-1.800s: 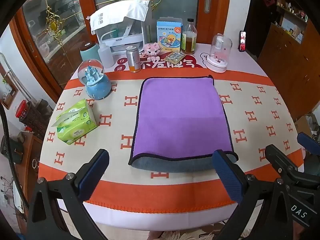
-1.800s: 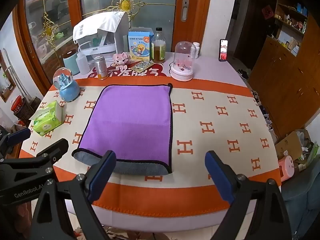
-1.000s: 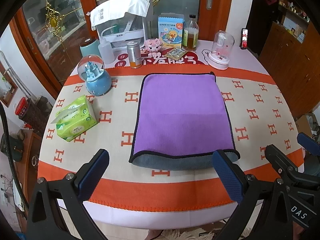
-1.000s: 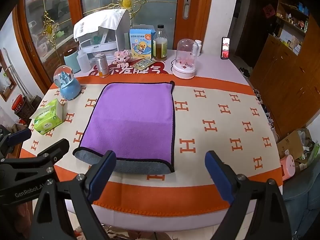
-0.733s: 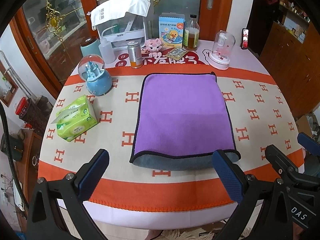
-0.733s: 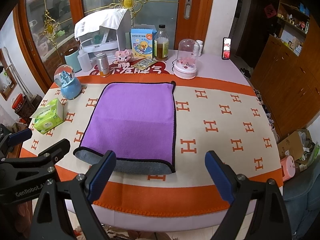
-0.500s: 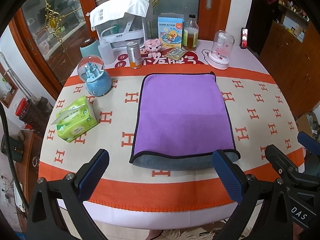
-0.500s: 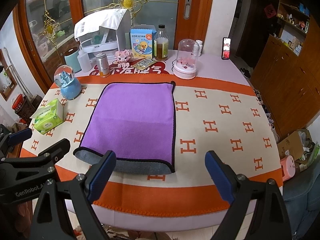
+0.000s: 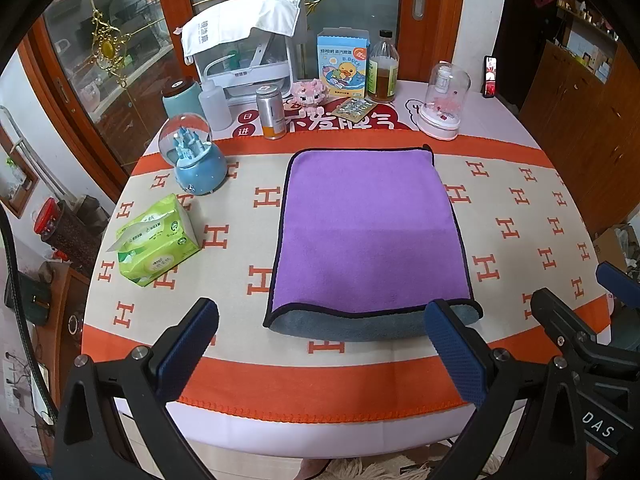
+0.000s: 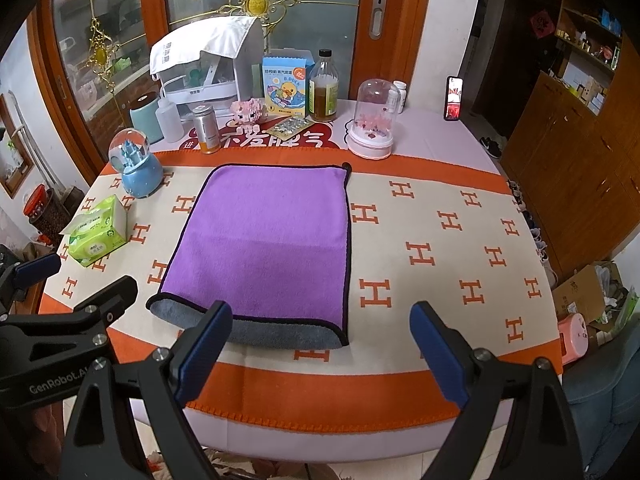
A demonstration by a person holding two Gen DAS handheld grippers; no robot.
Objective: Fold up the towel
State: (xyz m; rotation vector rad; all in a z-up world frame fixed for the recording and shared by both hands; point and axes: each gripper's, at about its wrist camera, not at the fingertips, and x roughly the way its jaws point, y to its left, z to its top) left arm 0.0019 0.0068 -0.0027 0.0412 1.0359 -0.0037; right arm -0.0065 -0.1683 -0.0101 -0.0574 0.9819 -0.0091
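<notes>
Jaws spread on both my grippers, left (image 9: 320, 344) and right (image 10: 320, 348); nothing has moved, towel (image 9: 370, 232) seemingly folded once.

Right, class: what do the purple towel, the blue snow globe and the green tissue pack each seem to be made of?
Purple towel: soft matte microfibre, probably; fuzzy nap, stitched black edging, grey underside.
Blue snow globe: clear glass or plastic dome with glare, glossy blue base.
Green tissue pack: thin plastic film, likely; shiny and creased.

Purple towel (image 9: 370, 232), grey underside, black trim; cream tablecloth (image 9: 520, 216), orange H-motifs, orange border; green, perhaps tissue, pack (image 9: 156, 240).
</notes>
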